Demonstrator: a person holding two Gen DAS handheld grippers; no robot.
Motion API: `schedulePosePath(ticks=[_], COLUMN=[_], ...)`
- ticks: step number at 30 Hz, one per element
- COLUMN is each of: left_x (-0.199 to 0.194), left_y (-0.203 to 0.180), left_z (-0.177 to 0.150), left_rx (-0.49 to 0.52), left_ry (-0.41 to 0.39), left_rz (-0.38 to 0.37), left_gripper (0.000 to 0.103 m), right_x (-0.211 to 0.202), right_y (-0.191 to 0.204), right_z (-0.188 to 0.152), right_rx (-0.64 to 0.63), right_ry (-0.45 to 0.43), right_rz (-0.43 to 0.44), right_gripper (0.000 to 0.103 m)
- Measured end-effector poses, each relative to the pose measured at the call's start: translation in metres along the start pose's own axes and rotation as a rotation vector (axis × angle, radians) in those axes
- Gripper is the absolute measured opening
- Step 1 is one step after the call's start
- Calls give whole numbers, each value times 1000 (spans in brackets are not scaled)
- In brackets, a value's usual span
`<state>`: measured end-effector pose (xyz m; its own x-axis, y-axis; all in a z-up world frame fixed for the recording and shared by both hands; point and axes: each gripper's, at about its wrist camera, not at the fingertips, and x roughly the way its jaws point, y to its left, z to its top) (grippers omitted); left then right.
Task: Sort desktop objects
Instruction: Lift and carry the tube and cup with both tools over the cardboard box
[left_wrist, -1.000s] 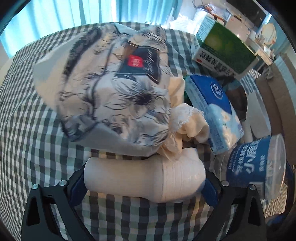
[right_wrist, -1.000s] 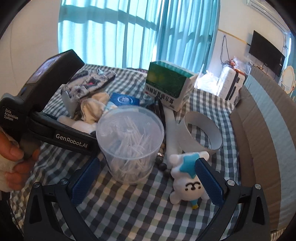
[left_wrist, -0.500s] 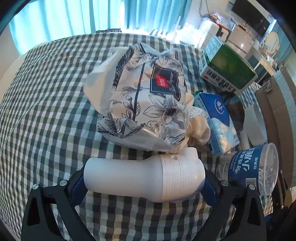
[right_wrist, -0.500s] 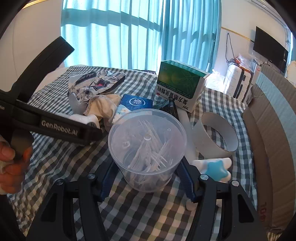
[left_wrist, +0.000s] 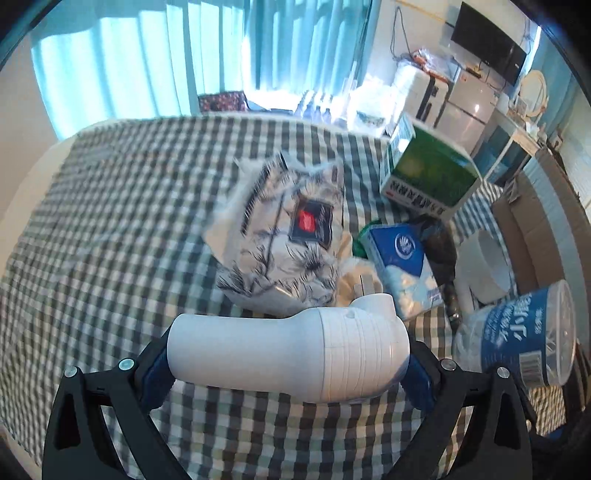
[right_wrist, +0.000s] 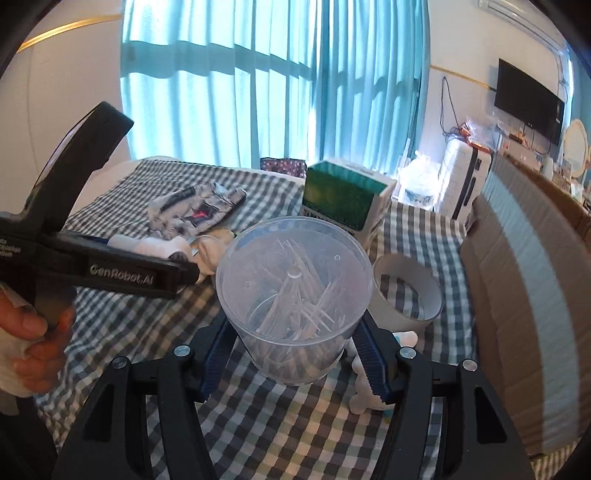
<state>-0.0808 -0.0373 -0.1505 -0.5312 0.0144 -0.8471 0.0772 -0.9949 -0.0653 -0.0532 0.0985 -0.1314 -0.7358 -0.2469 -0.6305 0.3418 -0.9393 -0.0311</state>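
Left claw (left_wrist: 288, 363): blue pads pressed on both ends of a white plastic bottle (left_wrist: 288, 356), which lay crosswise, ribbed cap end to the right, held clear above the checked cloth (left_wrist: 110, 221) of the bench. Beyond the bottle: a floral-printed pouch (left_wrist: 288, 236) with a dark label. Right of the pouch: a blue tissue pack (left_wrist: 402, 269), with a green-and-white carton (left_wrist: 428, 177) further back. Far right: a clear tub with a blue label (left_wrist: 517, 339), a white ring (left_wrist: 487, 266) behind it, and a cardboard box (left_wrist: 535, 229) at the edge.
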Motion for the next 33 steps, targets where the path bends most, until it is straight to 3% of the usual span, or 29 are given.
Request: schedulePosePath(ticks=[9,21,28,33], left_x=[-37,-129,-170,-198], left_y=[-1,7,-1,-3], left_z=[0,10,8,18], left_rx=[44,-1,40,38], left_ry=[-154,-405,-447,-464], left_rz=[61,51,83,98], left_gripper=[100,100,100,100], right_x=[-31,-90,-128,-149], right_y=[-2,-4,-13,-13], right_z=[17,46,64,86], right_rx=[14,32,52,-18], right_ry=[-64,-156,-215,-220], right_rz=[-6,-6,8,18], right_gripper=[62,62,62,62])
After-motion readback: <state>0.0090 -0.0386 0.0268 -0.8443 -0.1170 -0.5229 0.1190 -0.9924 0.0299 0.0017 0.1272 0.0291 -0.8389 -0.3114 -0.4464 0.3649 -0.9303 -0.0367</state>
